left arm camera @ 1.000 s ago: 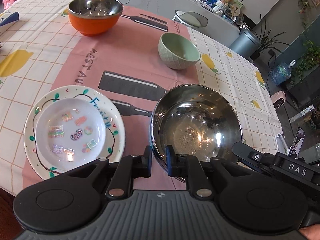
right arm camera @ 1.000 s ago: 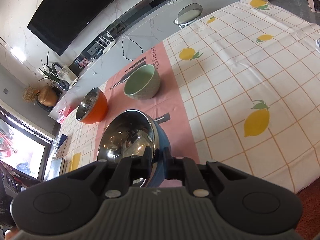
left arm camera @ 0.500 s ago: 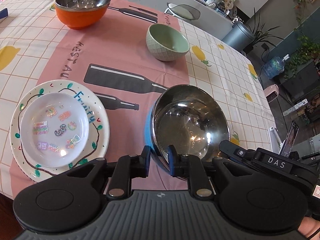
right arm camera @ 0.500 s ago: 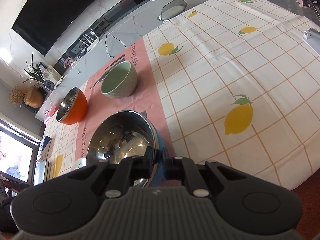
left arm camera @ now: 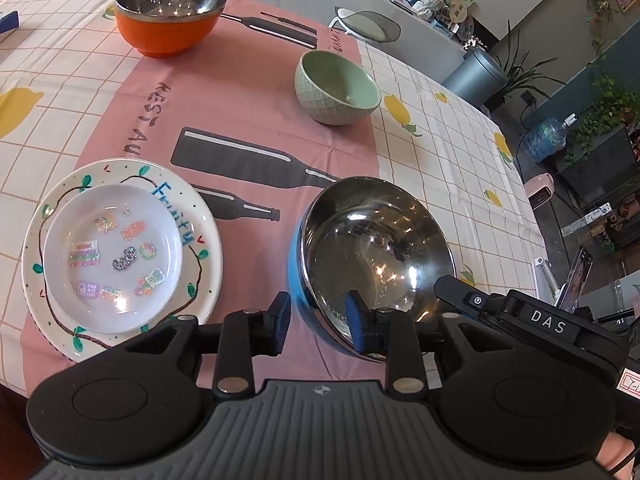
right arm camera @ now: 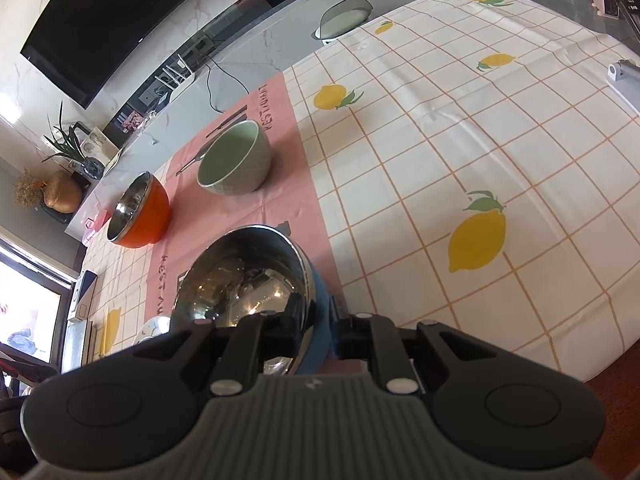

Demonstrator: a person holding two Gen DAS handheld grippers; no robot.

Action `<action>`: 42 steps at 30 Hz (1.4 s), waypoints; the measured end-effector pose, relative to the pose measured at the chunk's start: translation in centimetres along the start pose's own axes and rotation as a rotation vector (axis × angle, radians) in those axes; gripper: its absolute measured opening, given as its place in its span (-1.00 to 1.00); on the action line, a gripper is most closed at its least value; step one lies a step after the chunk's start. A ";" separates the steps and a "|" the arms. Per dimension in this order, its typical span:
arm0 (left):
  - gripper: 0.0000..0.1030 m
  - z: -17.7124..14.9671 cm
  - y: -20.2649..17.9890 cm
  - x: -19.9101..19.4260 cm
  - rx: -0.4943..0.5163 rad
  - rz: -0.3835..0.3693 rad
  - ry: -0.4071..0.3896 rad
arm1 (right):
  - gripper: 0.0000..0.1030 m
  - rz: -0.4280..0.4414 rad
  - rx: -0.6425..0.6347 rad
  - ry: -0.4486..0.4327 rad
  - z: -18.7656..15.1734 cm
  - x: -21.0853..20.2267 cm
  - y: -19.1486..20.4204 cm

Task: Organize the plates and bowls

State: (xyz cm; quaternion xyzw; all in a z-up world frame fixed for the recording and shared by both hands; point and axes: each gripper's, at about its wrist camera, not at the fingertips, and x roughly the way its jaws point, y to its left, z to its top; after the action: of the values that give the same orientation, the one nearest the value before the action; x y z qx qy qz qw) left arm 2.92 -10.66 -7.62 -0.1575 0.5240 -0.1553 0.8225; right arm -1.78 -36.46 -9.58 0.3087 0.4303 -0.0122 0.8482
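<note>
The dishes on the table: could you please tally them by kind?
Bowls: 3 - orange bowl, green bowl, blue bowl.
Plates: 2 - small white plate resting on the large painted plate.
Total: 5

My right gripper [right arm camera: 316, 320] straddles the rim of the blue steel-lined bowl [right arm camera: 244, 280], jaws just opening, pads looking clear. The orange bowl [right arm camera: 140, 216] sits at ten o'clock, the green bowl [right arm camera: 236, 160] at twelve.

Two close, down-tilted wrist views, shared blue bowl [left arm camera: 298, 280]
</note>
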 end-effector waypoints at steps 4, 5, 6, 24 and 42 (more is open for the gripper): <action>-0.15 0.2 0.0 -0.6 0.015 0.006 -0.027 | -0.28 -0.016 -0.020 -0.035 0.1 -0.7 0.3; -0.13 0.3 -0.1 -0.8 0.021 0.007 -0.033 | -0.26 -0.018 -0.035 -0.048 0.1 -1.0 0.5; -0.11 0.3 -0.1 -1.1 0.030 0.009 -0.041 | -0.21 -0.020 -0.050 -0.057 0.1 -1.2 0.8; -0.02 3.8 2.6 -6.5 0.180 0.186 -0.302 | 0.35 0.005 -0.320 -0.113 0.7 -1.0 10.0; -0.02 11.1 7.9 -8.5 0.172 0.375 -0.438 | 0.55 0.109 -0.414 -0.064 4.1 5.9 20.7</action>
State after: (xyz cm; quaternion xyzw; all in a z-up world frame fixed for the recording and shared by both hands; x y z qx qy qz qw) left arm 10.34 1.17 0.42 -0.0172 0.3391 -0.0068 0.9406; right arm 10.84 -20.40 -1.50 0.1499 0.3793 0.1126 0.9061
